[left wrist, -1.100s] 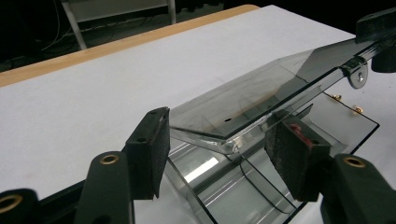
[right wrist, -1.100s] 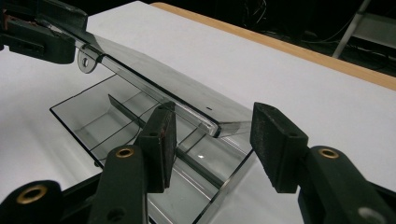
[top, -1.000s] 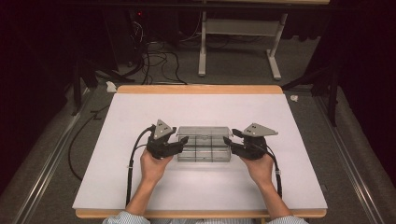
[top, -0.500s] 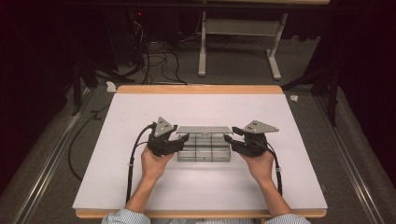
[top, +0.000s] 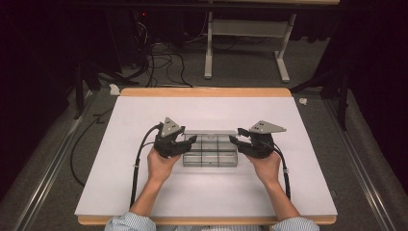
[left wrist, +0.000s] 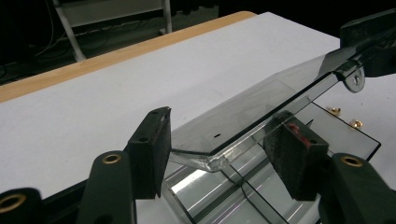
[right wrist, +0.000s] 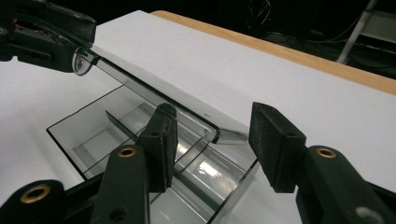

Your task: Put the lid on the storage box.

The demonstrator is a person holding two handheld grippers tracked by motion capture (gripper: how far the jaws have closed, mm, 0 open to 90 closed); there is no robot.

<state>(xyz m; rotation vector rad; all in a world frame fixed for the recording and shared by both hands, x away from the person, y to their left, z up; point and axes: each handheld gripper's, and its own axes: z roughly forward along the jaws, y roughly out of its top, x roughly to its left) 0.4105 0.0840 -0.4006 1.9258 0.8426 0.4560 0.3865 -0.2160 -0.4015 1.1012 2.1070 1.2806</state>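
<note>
plainly the step in hand is swinging the lid of the clear box, which sits mid-worktop between the two hands. the lid stands part-raised, hinged along the far side, its free edge tilted up over the compartments. whether it is going up or down i cannot tell from this.

the left gripper sits at the box's left end, the right gripper at its right end. each pair of jaws stands about half open, with a lid corner in the gap. in the left gripper view the rounded corner lies between the pads, apart from them. in the right gripper view the other corner sits beside the left pad, and i cannot say whether it touches. neither looks pinched on the lid.

next, i judge, both hands must move together and evenly, or the thin lid may twist or slip off a pad.

small brass bits lie in a far compartment. nothing else stands on the worktop; cables trail back from the grippers, clear of the box.
</note>
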